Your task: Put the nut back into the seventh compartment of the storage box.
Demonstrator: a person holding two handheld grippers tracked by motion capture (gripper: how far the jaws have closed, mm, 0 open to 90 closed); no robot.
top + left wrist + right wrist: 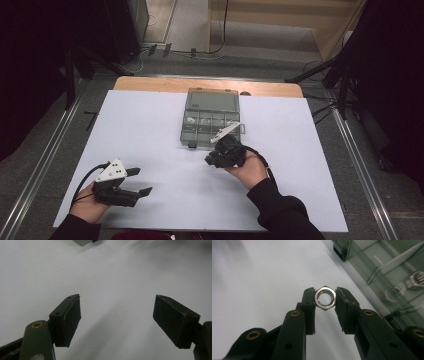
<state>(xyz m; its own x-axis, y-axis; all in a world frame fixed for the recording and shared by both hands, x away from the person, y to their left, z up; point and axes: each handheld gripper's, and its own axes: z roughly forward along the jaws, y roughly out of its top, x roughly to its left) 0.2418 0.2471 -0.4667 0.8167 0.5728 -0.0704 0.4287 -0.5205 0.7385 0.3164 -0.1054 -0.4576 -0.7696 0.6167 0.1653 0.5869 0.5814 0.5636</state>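
Pinching a steel hex nut (325,298) flat-to-flat between the fingers (310,305) of the right gripper (219,156), bore facing the camera, lifted clear of the white desk (150,130). Holding it just short of the near edge of the open clear compartment box (209,119), which lies ahead and slightly to the right of the fingertips, more nuts (415,280) resting in its cells. Judging the coming move as a short carry forward over that near wall. Resting the left gripper (141,181) well apart at the near left, fingers (70,320) spread wide, gripping nothing.
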